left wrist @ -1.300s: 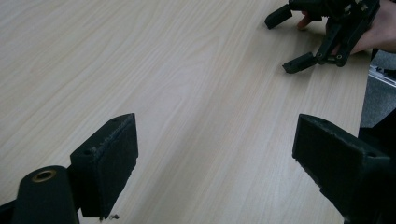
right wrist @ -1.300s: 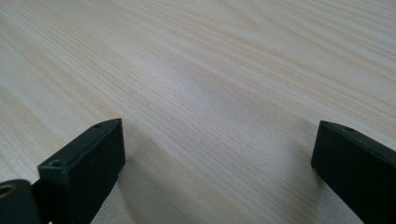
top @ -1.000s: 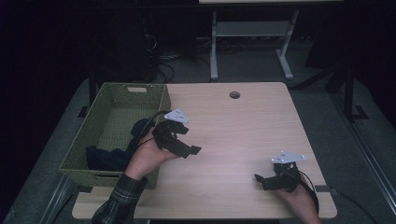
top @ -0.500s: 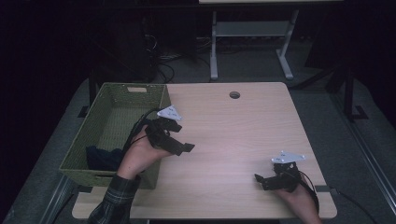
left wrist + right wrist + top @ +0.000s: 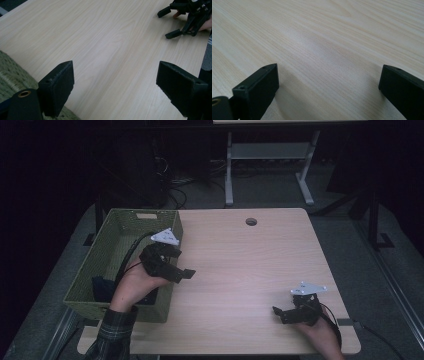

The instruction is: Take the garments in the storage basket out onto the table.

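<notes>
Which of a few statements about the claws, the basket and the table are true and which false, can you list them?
1. The left claw is open with nothing between its jaws. True.
2. The right claw grips a dark cloth. False: it is open and holds nothing.
3. A dark cloth lies inside the green basket. True.
4. The basket stands at the table's right end. False: it is at the left end.
</notes>
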